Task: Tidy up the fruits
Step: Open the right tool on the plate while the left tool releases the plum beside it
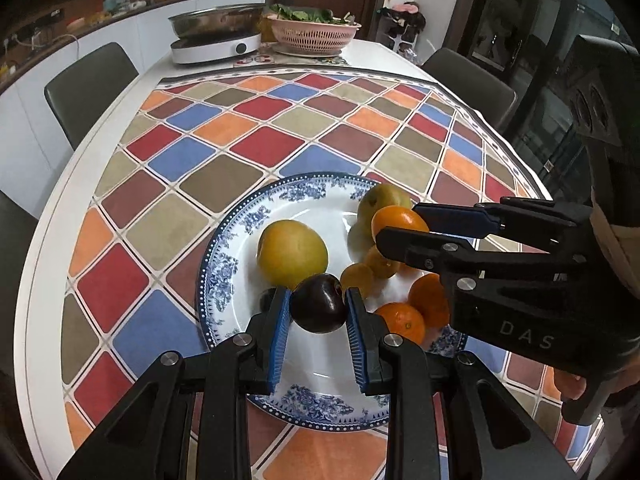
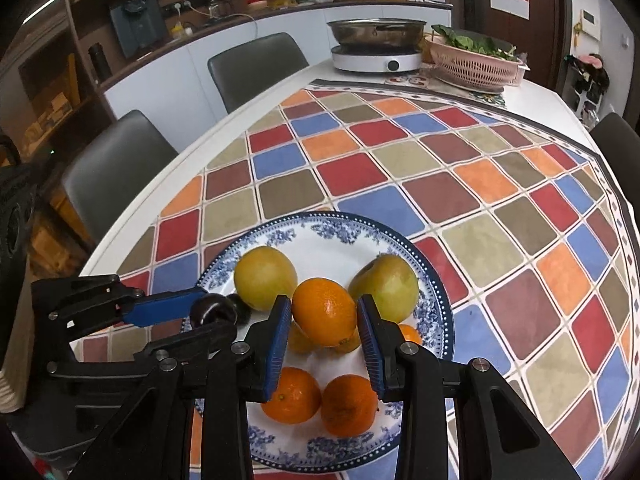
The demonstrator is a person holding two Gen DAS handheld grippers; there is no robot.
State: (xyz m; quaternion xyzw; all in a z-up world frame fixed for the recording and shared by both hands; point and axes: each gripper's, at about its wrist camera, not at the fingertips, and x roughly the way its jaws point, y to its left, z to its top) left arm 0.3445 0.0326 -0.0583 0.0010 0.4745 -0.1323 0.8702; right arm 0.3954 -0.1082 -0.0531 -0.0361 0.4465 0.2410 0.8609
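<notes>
A blue-and-white plate (image 1: 240,232) (image 2: 332,236) sits on the checked tablecloth. On it lie two yellow-green apples (image 1: 291,252) (image 2: 265,277), the second one (image 2: 386,286) to the right, and several oranges (image 1: 402,320) (image 2: 292,396). My left gripper (image 1: 318,304) is shut on a dark plum (image 1: 319,303) above the plate; it also shows in the right wrist view (image 2: 212,312). My right gripper (image 2: 325,312) is shut on an orange (image 2: 325,311), seen from the side in the left wrist view (image 1: 398,220).
At the table's far end stand an induction cooker with a steel pan (image 1: 216,30) (image 2: 376,46) and a pink basket of greens (image 1: 314,30) (image 2: 474,60). Grey chairs (image 1: 90,88) (image 2: 256,64) line the table's sides.
</notes>
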